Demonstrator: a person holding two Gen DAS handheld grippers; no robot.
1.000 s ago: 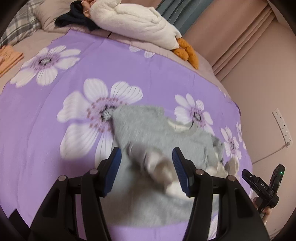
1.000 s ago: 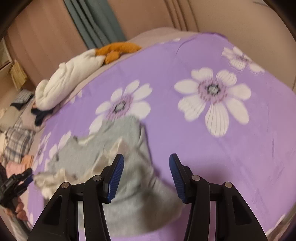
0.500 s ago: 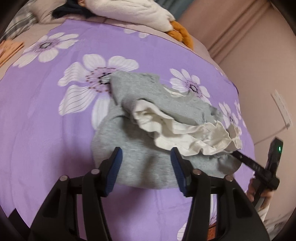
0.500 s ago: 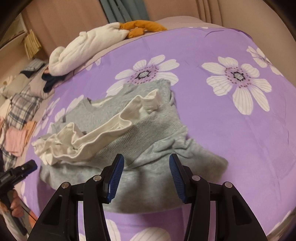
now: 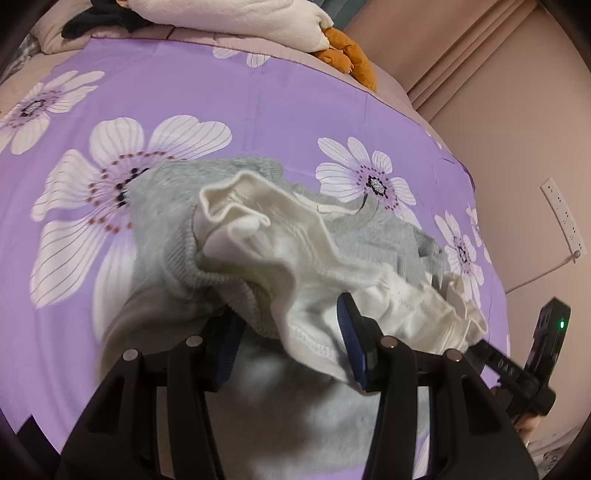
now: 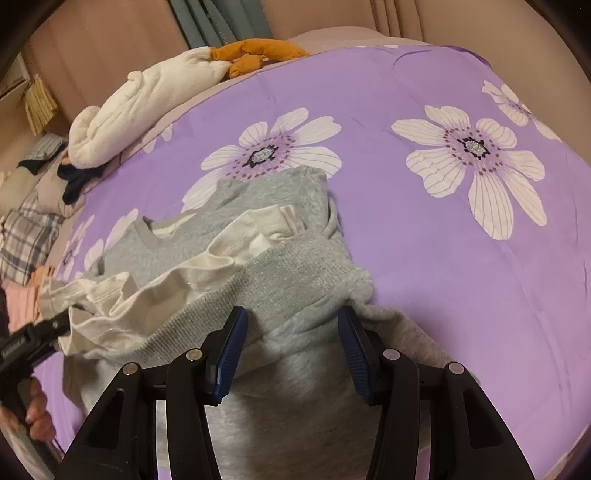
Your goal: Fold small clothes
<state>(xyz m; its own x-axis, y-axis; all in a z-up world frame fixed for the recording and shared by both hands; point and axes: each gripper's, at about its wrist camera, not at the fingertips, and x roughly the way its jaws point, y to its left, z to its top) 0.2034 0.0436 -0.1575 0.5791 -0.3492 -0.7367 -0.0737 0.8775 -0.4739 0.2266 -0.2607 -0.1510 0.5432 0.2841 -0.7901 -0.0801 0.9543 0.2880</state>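
Note:
A small grey sweatshirt (image 5: 170,206) with a white ruffled hem (image 5: 295,254) lies crumpled on the purple flowered bedspread (image 5: 221,92). My left gripper (image 5: 288,343) is open, its jaws on either side of the grey ribbed edge and white hem, which drape between the fingers. My right gripper (image 6: 291,343) is open too, over the grey ribbed edge (image 6: 280,280) of the same sweatshirt (image 6: 266,195). The white hem (image 6: 155,295) runs to the left in the right wrist view. Each gripper shows at the edge of the other's view.
A white plush toy (image 5: 229,14) with orange feet (image 5: 347,59) lies at the far end of the bed (image 6: 406,85). Dark and plaid clothes (image 6: 29,229) are piled beyond the bedspread. A wall with a power strip (image 5: 561,218) stands close on the right.
The garment dropped from mid-air onto the bed in a crumpled heap. Both grippers have moved down and in, so the hem now lies between their open jaws.

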